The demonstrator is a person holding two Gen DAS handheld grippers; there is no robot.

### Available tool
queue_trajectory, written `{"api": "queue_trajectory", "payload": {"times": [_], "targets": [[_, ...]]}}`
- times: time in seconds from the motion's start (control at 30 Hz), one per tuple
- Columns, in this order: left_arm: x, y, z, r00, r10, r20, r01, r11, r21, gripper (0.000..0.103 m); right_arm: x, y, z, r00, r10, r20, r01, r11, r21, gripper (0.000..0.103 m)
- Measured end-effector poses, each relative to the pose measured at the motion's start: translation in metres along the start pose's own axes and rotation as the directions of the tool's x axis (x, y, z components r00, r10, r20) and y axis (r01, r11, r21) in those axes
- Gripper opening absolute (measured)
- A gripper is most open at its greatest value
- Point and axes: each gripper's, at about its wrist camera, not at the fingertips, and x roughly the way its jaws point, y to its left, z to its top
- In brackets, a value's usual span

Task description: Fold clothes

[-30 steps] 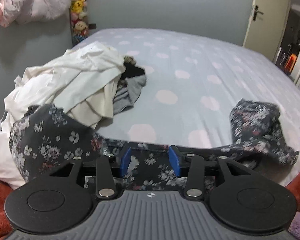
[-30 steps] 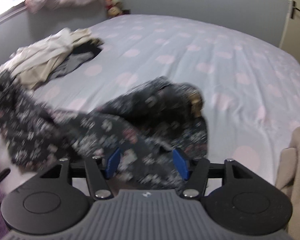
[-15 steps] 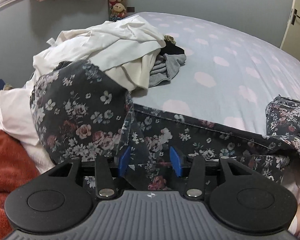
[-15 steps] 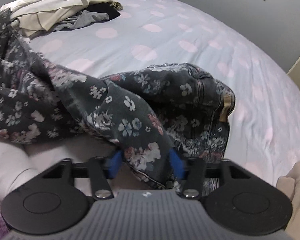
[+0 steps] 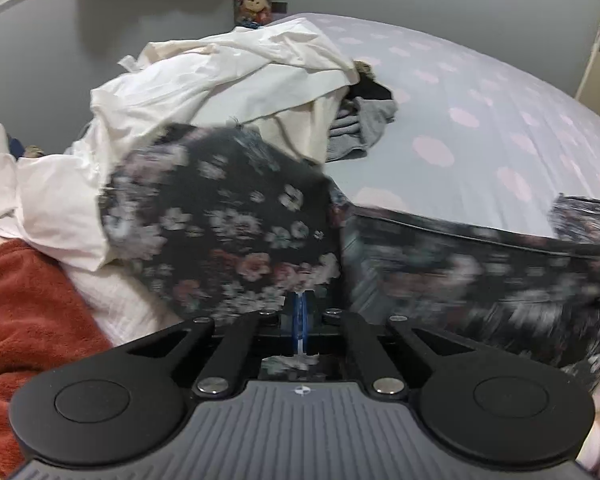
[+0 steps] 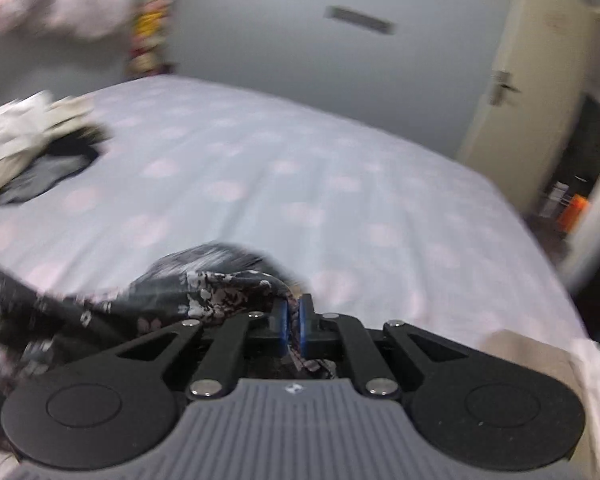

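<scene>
1. The left hand-held gripper (image 5: 300, 312) is clenched on the dark floral garment (image 5: 228, 224); its blue pads meet with a thin edge of fabric pinched between them, and the cloth hides the fingertips' lower part.
2. The right hand-held gripper (image 6: 293, 326) is likewise clamped on the same garment (image 6: 220, 284), a strip of printed cloth showing in the narrow slit between its pads.
3. Both views are smeared with blur, so the garment's type, seams and ends are hard to make out.
4. In the left view, the garment runs across the near edge of the bed (image 5: 480, 120), its long axis going left to right, bunched into a rounded hump on the left and stretched flatter toward the right, where the frame cuts it off.
5. The fabric is soft, black, with small white and pink flowers.
6. Beyond lies a crumpled white clothes pile (image 5: 228, 80) with grey knit pieces (image 5: 360, 128) beside it, on a pale spotted sheet.
7. A rust-coloured fleecy blanket (image 5: 28, 304) sits at the left edge, partly cut off.
</scene>
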Motion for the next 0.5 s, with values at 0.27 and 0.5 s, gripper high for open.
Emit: {"api": "queue_trajectory", "payload": {"times": [0.27,0.5], "targets": [[0.004,0.005,-0.004,0.999,0.030,-0.020,-0.030,1.000,-0.007,0.000,0.004,-0.090,-0.016,0.974,-0.212,-0.081,0.224,0.959,0.172,0.006],[0.002,0.004,-0.003,1.000,-0.010,-0.008,0.010,0.999,-0.033,0.000,0.003,-0.112,-0.033,0.972,-0.156,-0.177,0.191,0.961,0.199,0.015]]}}
